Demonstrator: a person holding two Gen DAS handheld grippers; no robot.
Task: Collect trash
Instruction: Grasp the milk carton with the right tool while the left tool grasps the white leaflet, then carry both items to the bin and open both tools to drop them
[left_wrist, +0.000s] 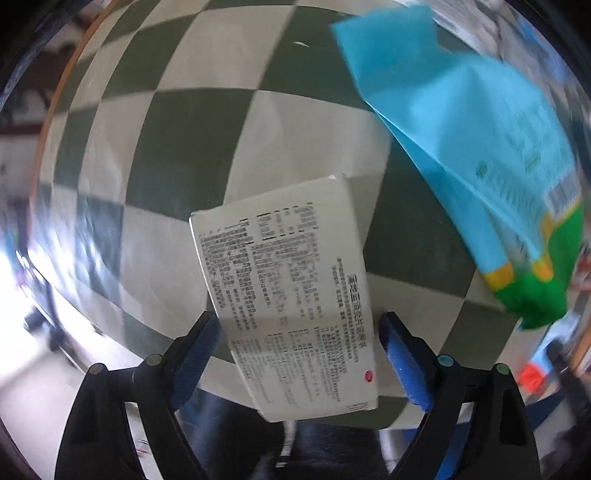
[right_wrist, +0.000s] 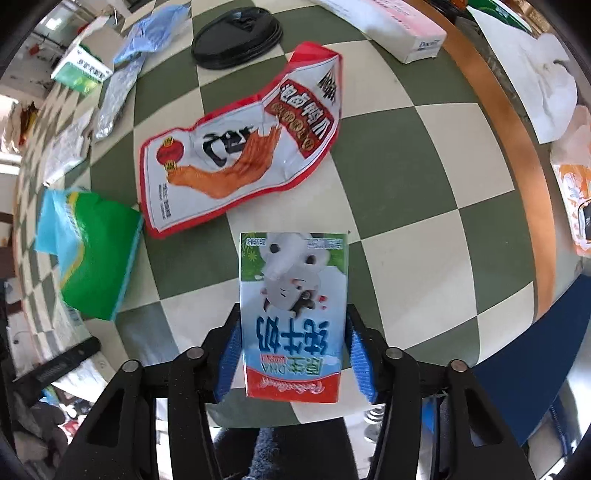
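Note:
A white carton printed with small black text (left_wrist: 288, 295) lies flat on the green-and-white chequered tablecloth (left_wrist: 184, 155). My left gripper (left_wrist: 297, 325) straddles it, pointing down. Its left pad is at the carton's edge, and a thin gap shows at the right pad (left_wrist: 399, 354), so it is open. A blue-and-white milk carton with a cow picture (right_wrist: 293, 295) lies on the cloth. My right gripper (right_wrist: 293, 325) has both blue pads against the carton's long sides.
A blue-and-green packet (left_wrist: 461, 147) (right_wrist: 92, 258) lies beside the white carton. A red-and-white snack bag (right_wrist: 240, 147), a black lid (right_wrist: 236, 37), a silver foil bag (right_wrist: 114, 99) and a pink-white box (right_wrist: 399, 33) lie further off. The table's wooden rim (right_wrist: 509, 129) curves along the right.

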